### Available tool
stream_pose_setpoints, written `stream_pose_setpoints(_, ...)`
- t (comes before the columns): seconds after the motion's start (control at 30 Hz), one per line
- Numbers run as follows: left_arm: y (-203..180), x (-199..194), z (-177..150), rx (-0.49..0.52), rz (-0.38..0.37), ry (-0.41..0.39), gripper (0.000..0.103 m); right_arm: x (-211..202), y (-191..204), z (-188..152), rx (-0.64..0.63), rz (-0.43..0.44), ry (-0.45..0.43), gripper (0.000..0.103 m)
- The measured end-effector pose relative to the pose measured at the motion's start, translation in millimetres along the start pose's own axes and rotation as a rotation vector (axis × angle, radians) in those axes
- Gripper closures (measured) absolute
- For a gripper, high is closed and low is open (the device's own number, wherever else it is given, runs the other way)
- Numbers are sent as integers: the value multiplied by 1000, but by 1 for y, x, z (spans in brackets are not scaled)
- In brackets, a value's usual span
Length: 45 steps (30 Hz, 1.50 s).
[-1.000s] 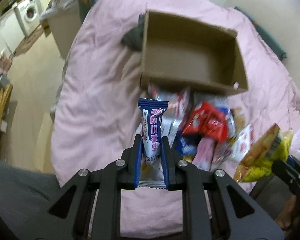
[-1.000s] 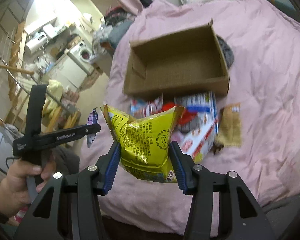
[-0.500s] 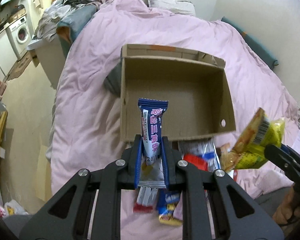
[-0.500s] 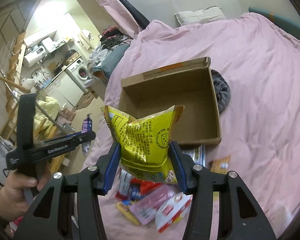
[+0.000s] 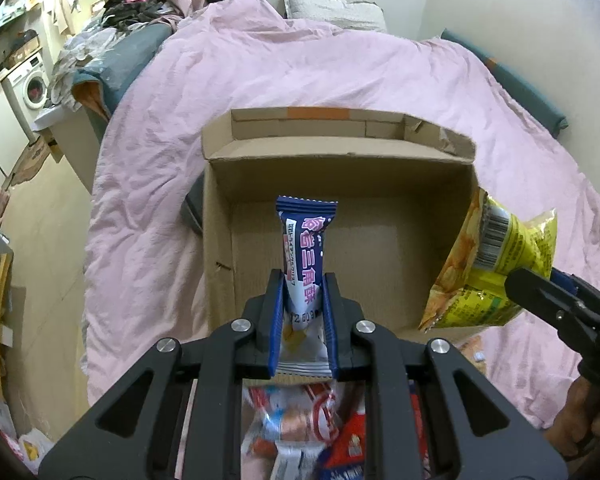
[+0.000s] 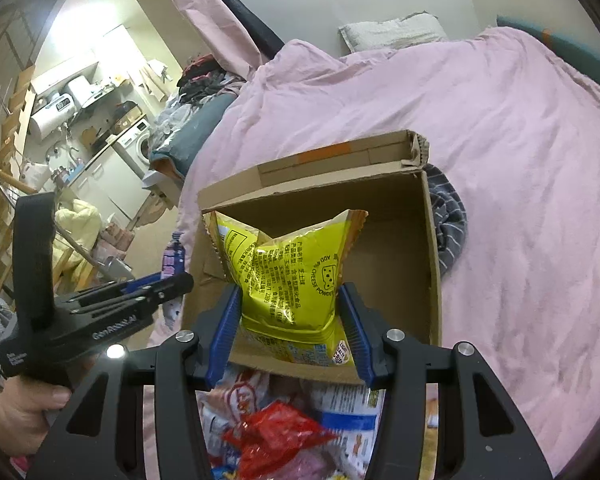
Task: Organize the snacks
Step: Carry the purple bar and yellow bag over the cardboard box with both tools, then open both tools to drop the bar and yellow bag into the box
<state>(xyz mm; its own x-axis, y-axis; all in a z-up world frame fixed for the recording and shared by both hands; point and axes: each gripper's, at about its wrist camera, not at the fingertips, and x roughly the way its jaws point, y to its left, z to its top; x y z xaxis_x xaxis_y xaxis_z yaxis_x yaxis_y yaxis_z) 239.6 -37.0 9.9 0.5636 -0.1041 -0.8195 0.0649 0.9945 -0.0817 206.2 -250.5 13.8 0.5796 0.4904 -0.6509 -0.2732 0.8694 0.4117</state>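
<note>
Pink bedding (image 5: 300, 80) carries an empty cardboard box (image 5: 380, 240) just ahead of both jaws, nothing packed yet. Left gripper (image 5: 303, 300) pinches a blue snack bar (image 5: 306, 248), right gripper (image 6: 292, 312) clamps a yellow chip bag (image 6: 288, 272); a snack pile (image 6: 276, 436) below waits.

An open cardboard box (image 5: 340, 184) sits on the bed (image 5: 148, 208), with a pillow (image 5: 332, 12) behind it at the far end. A heap of snacks (image 6: 276, 432) lies on the bed just before the box's near wall. The left gripper (image 5: 303, 300) holds a slim snack packet (image 5: 305, 252) upright over the box's floor. To its right, the right gripper (image 6: 292, 320) clamps a chip bag (image 6: 288, 272) over the box's near right part. A washing machine (image 5: 30, 88) stands far left, off the bed.
</note>
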Motion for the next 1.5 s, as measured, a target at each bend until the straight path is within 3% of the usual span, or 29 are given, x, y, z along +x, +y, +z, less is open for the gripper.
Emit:
stream_pose_setpoints(0.23,-4,33,-11,24,20,16,88,38,-25,-13,45,-29,96,51)
stream_pose_setpoints(0.63,-13,40,-14,71,36,-2,88,65,-25,-21,24,-70,180,51)
stream_pose_setpoints(1.4,-14,42,-19,53,24,23,87,65,-28,-20,37,-78,180,48)
stream_pose_setpoints(1.43,-14,42,-19,53,25,23,86,65,-28,-20,39,-78,178,48)
stream_pose_setpoints(1.5,-13,42,-18,50,23,20,73,65,-28,-19,40,-77,173,48)
